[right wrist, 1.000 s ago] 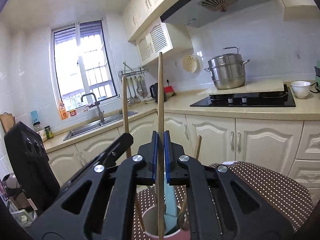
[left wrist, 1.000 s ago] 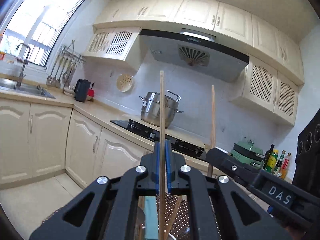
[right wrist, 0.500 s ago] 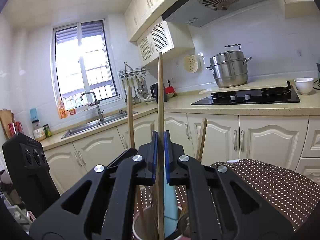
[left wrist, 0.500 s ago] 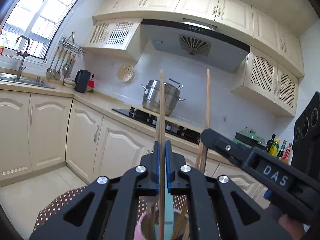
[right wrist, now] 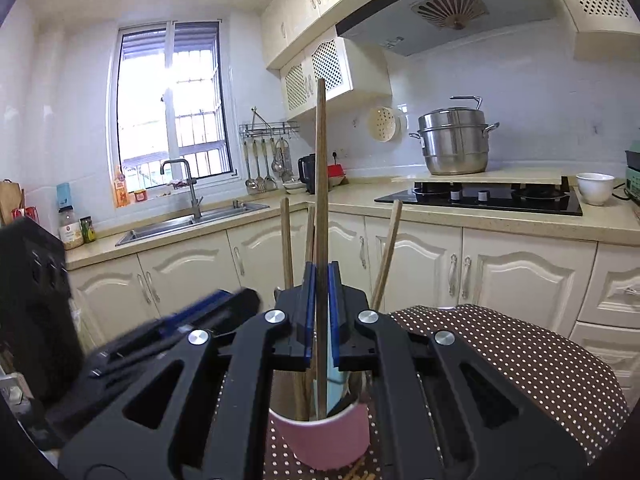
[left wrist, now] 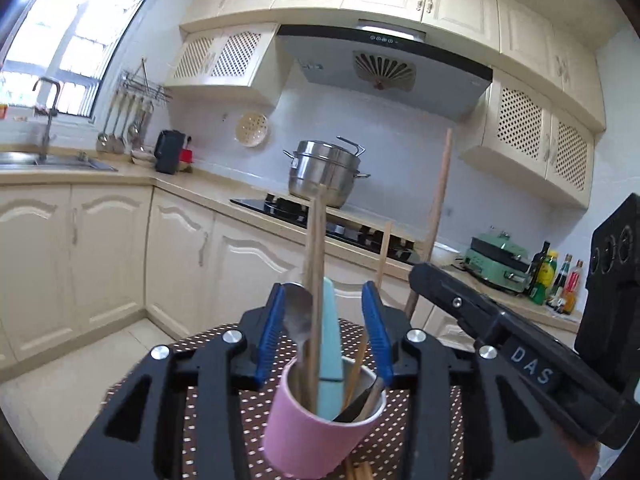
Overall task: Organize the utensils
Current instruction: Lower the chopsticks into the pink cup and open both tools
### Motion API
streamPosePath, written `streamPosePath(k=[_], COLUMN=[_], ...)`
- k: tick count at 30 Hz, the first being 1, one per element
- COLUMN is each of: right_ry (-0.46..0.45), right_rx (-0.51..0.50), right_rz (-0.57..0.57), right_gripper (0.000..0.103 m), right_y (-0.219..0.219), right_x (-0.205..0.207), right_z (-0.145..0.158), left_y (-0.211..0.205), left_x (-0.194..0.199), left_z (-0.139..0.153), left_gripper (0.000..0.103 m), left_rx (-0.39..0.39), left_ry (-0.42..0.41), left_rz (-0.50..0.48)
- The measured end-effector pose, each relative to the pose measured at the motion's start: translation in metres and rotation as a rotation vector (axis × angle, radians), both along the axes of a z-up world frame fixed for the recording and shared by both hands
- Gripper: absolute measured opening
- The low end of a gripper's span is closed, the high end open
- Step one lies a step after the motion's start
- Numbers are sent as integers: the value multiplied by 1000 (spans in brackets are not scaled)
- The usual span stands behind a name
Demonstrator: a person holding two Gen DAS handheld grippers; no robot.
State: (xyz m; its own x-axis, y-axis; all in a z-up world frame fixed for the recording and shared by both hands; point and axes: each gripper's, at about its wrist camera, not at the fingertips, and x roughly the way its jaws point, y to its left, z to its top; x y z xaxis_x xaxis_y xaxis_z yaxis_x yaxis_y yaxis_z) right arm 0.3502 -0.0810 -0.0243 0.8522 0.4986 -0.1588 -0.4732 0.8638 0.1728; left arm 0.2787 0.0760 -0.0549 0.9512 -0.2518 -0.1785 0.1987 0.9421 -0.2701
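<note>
Two tools: left tool (left wrist: 323, 334) just spread, chopstick freed in pink cup (left wrist: 316, 428); right tool (right wrist: 321, 312) pinches a light, stiff, slippery chopstick (right wrist: 321, 184) mid-shaft.

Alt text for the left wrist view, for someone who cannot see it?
The left gripper, jaws open after just opening, straddles a wooden chopstick standing in a pink cup of utensils on a dotted cloth. The right gripper grips another chopstick alongside.

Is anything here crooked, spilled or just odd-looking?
Nothing is spilled or broken. The only oddity: wooden sticks, probably chopsticks, lie on the dotted tablecloth at the foot of the pink cup, outside it, while the other utensils stand inside.
</note>
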Motion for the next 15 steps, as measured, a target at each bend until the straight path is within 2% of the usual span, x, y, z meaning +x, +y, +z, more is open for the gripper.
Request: streamPosePath(k=[2,5,11,15], right_ry=[8,20,52,76], right_rx=[0,-6,-43,-66], right_rz=[-6,-18,-24,-31], right_gripper=[7,7,7,7], right_y=[-2,-3,5,11], right_x=[-2,-5,-11,-12], right_z=[-3,-8,-17,-25], left_y=[2,4,1,6], left_x=[-7,-16,-32,-38], left_z=[3,6,11,13], left_gripper=[51,55,60,60], left_rx=[30,66,189,202], left_ry=[19,42,70,101], left_rz=[29,40,90,102])
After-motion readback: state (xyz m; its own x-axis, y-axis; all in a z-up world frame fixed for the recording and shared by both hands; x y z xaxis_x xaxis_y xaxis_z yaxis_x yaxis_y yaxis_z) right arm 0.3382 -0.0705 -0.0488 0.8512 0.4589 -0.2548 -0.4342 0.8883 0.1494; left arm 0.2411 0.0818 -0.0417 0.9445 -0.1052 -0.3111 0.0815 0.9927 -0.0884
